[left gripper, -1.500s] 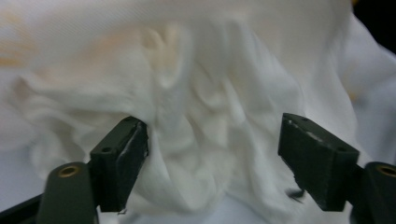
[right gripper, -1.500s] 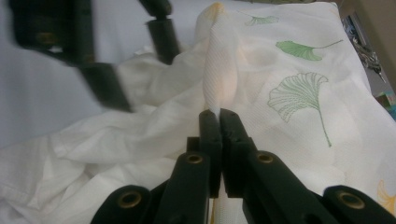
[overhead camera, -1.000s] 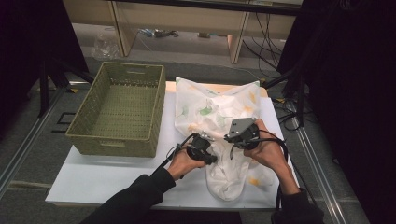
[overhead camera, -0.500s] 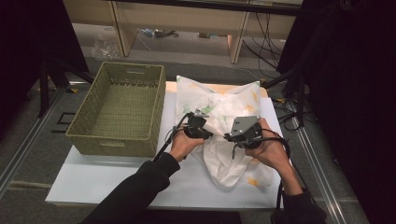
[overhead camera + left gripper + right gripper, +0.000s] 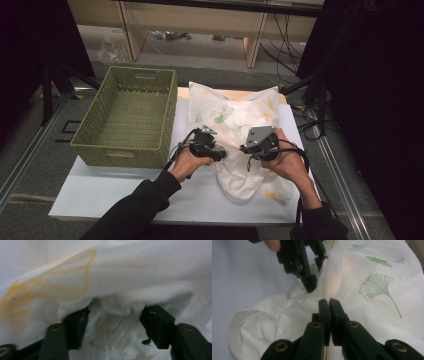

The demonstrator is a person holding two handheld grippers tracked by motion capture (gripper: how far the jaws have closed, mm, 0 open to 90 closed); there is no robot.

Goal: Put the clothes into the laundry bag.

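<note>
Two hand-held tools work one white cloth [image 5: 235,130] printed with green and yellow leaves, crumpled on the white tabletop [image 5: 100,192]. Right tool [image 5: 329,301]: jaws pressed together, pinching a raised fold of cloth. Left tool [image 5: 115,315]: jaws spread apart, bunched cloth between and draped over them, at the cloth's left edge. Green woven basket [image 5: 127,117] sits just left of the cloth, beyond the left hand [image 5: 187,161].

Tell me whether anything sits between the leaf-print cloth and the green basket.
Nothing visible does. The cloth lies right of the basket on bare white board; the basket is empty.
</note>
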